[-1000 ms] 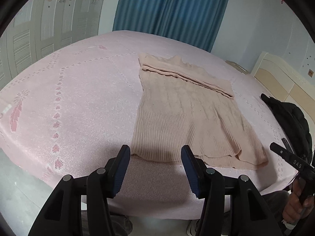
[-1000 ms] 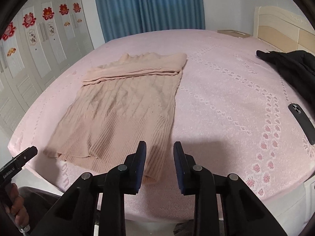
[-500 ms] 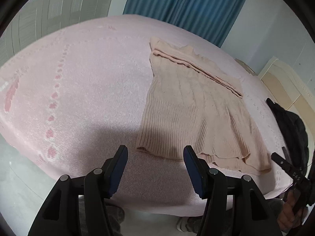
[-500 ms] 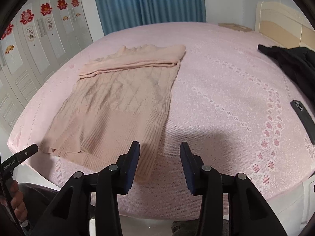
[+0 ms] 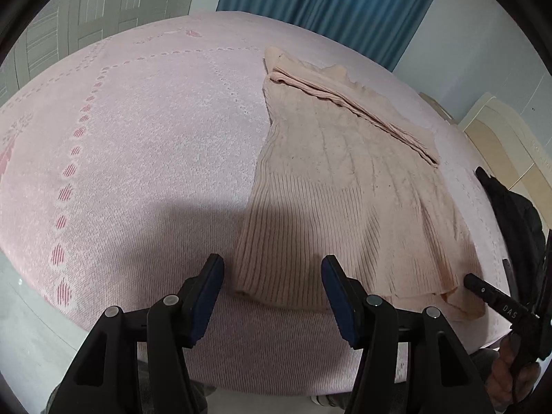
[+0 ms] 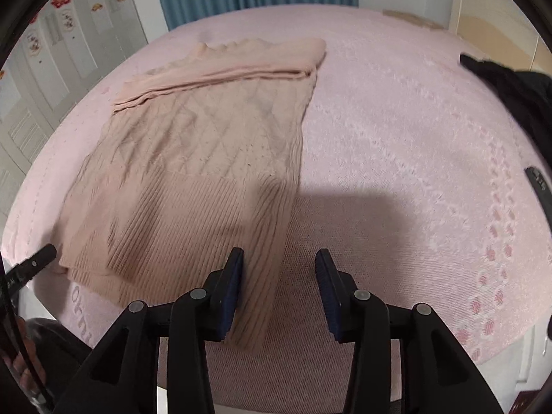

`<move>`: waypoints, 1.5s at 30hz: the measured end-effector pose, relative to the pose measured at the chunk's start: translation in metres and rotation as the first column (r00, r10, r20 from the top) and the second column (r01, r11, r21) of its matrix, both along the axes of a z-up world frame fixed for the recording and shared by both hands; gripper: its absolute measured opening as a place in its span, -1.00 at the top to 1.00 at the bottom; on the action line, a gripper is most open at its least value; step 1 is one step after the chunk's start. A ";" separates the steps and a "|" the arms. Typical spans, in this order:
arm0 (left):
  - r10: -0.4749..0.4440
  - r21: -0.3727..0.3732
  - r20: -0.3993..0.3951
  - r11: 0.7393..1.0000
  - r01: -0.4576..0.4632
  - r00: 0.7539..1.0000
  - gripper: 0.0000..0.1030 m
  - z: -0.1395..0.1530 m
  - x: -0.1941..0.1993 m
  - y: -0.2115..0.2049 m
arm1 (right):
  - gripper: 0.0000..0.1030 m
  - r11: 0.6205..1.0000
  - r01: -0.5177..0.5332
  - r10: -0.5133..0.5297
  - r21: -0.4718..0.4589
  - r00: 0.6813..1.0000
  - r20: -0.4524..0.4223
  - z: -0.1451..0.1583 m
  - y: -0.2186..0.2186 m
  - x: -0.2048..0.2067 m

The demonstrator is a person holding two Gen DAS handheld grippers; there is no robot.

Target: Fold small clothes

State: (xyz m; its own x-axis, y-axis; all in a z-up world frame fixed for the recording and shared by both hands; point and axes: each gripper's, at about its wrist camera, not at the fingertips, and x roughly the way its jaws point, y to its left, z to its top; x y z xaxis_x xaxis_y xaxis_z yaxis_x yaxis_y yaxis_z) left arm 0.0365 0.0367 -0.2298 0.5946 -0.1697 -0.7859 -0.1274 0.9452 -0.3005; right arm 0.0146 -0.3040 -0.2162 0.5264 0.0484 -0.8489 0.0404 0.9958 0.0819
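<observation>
Both grippers tilt down over sweater (image 5: pixel 331 186) hem, fingers apart

Soft daylight, fisheye-warped edges, slight blur

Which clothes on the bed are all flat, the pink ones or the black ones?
The pink knit sweater lies spread flat; the black garment sits bunched near the headboard.

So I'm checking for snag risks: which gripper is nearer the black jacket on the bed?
Right. The right gripper is at the sweater hem corner on the side where the jacket lies; the left gripper is at the far corner, the sweater between.
</observation>
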 end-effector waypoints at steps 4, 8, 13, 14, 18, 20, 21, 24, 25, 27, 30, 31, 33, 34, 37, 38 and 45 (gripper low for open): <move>0.003 0.015 0.001 1.000 -0.003 1.000 -0.09 0.001 0.006 -0.003 | 0.19 0.998 0.014 -0.013 0.066 1.000 -0.009 -0.002 -0.009 0.005; -0.013 0.029 -0.005 0.999 0.013 1.000 -0.09 0.001 0.020 -0.006 | 0.20 0.990 0.028 -0.026 0.139 1.000 -0.015 -0.002 -0.019 0.008; -0.036 -0.009 -0.003 0.999 0.036 0.999 -0.09 -0.001 0.043 -0.004 | 0.26 0.986 0.043 -0.040 0.162 0.999 -0.018 -0.001 -0.023 0.012; -0.028 -0.028 -0.001 0.999 0.028 1.000 -0.09 -0.002 0.044 -0.001 | 0.26 0.986 0.041 -0.039 0.160 0.999 -0.016 -0.001 -0.023 0.013; 0.001 -0.081 0.011 0.997 0.000 1.000 -0.10 -0.002 0.041 0.004 | 0.26 0.986 0.044 -0.042 0.162 0.999 -0.018 -0.002 -0.023 0.018; 0.006 -0.097 0.012 0.995 -0.005 1.000 -0.11 -0.003 0.042 0.005 | 0.26 0.984 0.050 -0.048 0.173 0.999 -0.019 -0.003 -0.025 0.020; 0.008 -0.106 0.014 0.994 -0.007 1.000 -0.12 -0.003 0.041 0.006 | 0.26 0.983 0.052 -0.049 0.178 0.999 -0.019 -0.003 -0.026 0.022; 0.010 -0.145 0.014 0.989 -0.008 1.000 -0.12 -0.004 0.041 0.011 | 0.25 0.979 0.057 -0.054 0.195 0.998 -0.019 -0.004 -0.027 0.023; 0.012 -0.162 0.013 0.987 -0.010 1.000 -0.12 -0.004 0.041 0.013 | 0.24 0.978 0.057 -0.055 0.199 0.998 -0.018 -0.004 -0.028 0.023; 0.014 -0.188 0.013 0.982 -0.012 1.000 -0.12 -0.004 0.040 0.016 | 0.22 0.977 0.055 -0.052 0.206 0.998 -0.018 -0.003 -0.028 0.023; 0.010 -0.205 0.013 0.979 -0.007 1.000 -0.12 -0.005 0.039 0.017 | 0.22 0.976 0.053 -0.051 0.210 0.999 -0.016 -0.004 -0.028 0.023; 0.008 -0.209 0.013 0.978 -0.005 1.000 -0.12 -0.005 0.038 0.017 | 0.22 0.977 0.053 -0.051 0.206 0.999 -0.015 -0.004 -0.027 0.023; 0.004 -0.213 0.013 0.977 -0.001 1.000 -0.12 -0.005 0.036 0.017 | 0.22 0.979 0.051 -0.049 0.196 0.999 -0.013 -0.004 -0.025 0.023; 0.002 -0.217 0.013 0.976 0.001 1.000 -0.12 -0.005 0.036 0.017 | 0.22 0.980 0.048 -0.047 0.191 0.999 -0.012 -0.004 -0.024 0.023; -0.007 -0.229 0.011 0.973 0.010 1.000 -0.12 -0.005 0.032 0.017 | 0.22 0.984 0.029 -0.028 0.174 1.000 -0.007 -0.004 -0.019 0.021; -0.010 -0.231 0.011 0.973 0.012 1.000 -0.12 -0.005 0.030 0.017 | 0.22 0.985 0.023 -0.022 0.169 1.000 -0.007 -0.004 -0.018 0.021; -0.021 -0.240 0.008 0.971 0.023 1.000 -0.12 -0.004 0.013 0.017 | 0.22 0.986 -0.017 0.018 0.165 1.000 -0.008 -0.003 -0.011 0.016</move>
